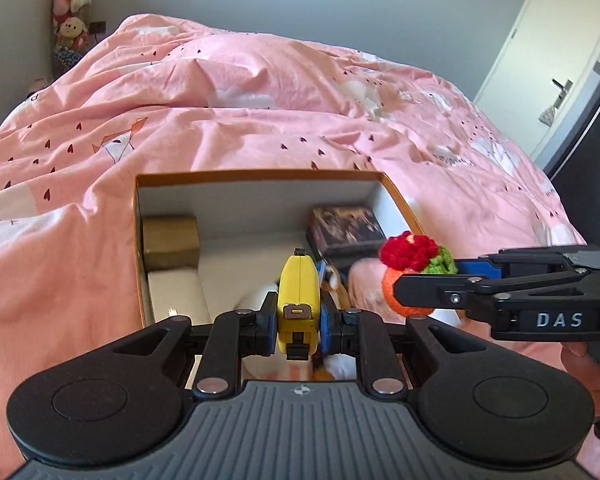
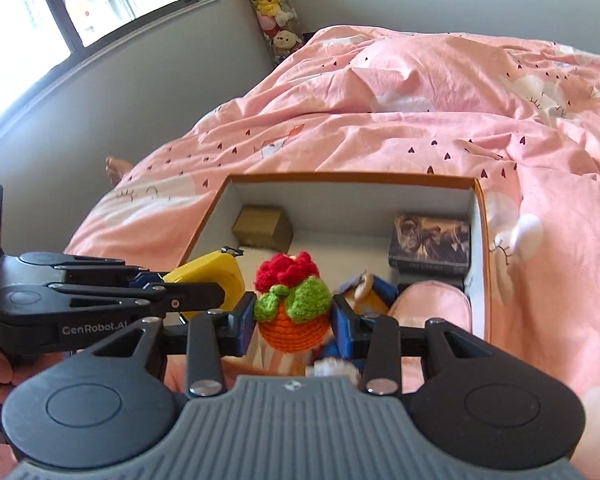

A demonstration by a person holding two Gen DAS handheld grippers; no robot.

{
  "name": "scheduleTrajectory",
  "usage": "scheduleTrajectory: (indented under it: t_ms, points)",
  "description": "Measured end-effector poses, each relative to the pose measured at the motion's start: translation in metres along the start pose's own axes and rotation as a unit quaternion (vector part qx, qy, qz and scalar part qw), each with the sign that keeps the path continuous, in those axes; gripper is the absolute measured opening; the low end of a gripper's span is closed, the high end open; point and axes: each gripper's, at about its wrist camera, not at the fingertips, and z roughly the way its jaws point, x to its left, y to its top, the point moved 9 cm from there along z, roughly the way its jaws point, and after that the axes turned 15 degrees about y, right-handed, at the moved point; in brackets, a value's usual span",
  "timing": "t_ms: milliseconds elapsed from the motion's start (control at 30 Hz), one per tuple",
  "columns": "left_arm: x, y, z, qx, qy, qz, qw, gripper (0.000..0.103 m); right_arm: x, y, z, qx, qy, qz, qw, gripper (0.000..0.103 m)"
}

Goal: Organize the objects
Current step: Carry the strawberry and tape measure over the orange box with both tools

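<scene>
Lying in the near part of the open box (image 1: 260,178) on the bed (image 1: 220,92), several blurred things are half hidden behind both tools. Above the box, the left hand-held gripper (image 1: 299,326) is clamped on a yellow tape measure (image 1: 298,300), its long axis pointing away. Beside it, the right hand-held gripper (image 2: 293,322) is clamped on an upright crocheted plant (image 2: 292,300).

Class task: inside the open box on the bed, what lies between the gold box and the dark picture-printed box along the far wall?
Nothing: between the gold box and the dark printed box, only the open box's white floor and far wall show, clearest in the right wrist view.
</scene>
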Motion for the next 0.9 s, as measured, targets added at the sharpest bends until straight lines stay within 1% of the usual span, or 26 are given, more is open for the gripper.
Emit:
scheduleTrajectory:
  t_ms: [67,167,200,300,367,433,533,633,767,833,900]
  points:
    - [0.004,0.01,0.015,0.001,0.001,0.006,1.0,0.022,-0.01,0.014,0.008,-0.01,0.008,0.016,1.0,0.042]
    - [0.006,0.021,0.042,0.008,0.012,0.019,0.9997,0.022,-0.025,0.031,0.025,-0.014,0.025,0.04,0.999,0.042]
    - [0.007,0.023,0.052,0.012,0.018,0.023,0.9995,0.022,-0.03,0.036,0.033,-0.012,0.028,0.046,0.998,0.042]
    - [0.003,0.027,0.08,0.022,0.037,0.059,0.9973,0.022,-0.048,0.043,0.057,0.005,0.026,0.067,0.997,0.042]
    - [-0.003,0.025,0.095,0.026,0.054,0.104,0.9928,0.022,-0.063,0.044,0.073,0.018,0.026,0.085,0.996,0.042]
    - [-0.01,0.022,0.108,0.027,0.066,0.151,0.986,0.022,-0.075,0.042,0.088,0.032,0.028,0.107,0.993,0.042]
    - [-0.015,0.017,0.125,0.036,0.076,0.197,0.9767,0.022,-0.09,0.038,0.109,0.054,0.025,0.129,0.99,0.042]
    - [-0.017,0.014,0.14,0.051,0.074,0.219,0.9715,0.022,-0.098,0.036,0.126,0.073,0.018,0.132,0.988,0.042]
    - [-0.015,0.012,0.153,0.077,0.055,0.21,0.9732,0.022,-0.105,0.033,0.143,0.096,0.011,0.137,0.986,0.042]
    - [-0.016,0.009,0.156,0.092,0.037,0.209,0.9729,0.022,-0.108,0.032,0.149,0.105,0.002,0.137,0.985,0.042]
    - [-0.016,0.006,0.158,0.104,0.028,0.209,0.972,0.022,-0.112,0.029,0.154,0.114,-0.008,0.135,0.984,0.042]
